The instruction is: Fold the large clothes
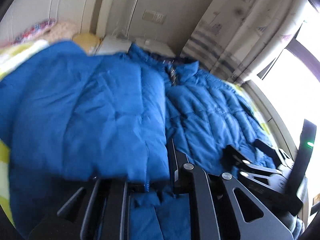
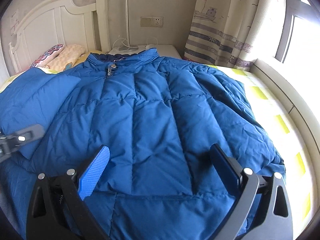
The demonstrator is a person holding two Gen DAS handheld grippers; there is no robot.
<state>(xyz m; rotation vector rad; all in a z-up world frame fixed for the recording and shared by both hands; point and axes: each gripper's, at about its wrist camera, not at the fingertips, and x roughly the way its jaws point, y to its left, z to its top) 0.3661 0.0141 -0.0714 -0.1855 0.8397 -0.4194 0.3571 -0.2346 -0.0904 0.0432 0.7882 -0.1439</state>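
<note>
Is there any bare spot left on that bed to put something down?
A bare strip of the yellow-checked sheet runs between the blue jacket and the window ledge. A smaller patch shows near the pillows. The jacket covers the rest of the bed in view.

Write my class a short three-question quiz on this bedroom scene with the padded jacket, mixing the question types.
1. True or false: the right hand-held gripper is open.
2. What colour is the jacket? A red, B blue, C grey.
3. Fill in: the jacket is spread out on a ____.
Key: 1 true; 2 B; 3 bed.
</note>
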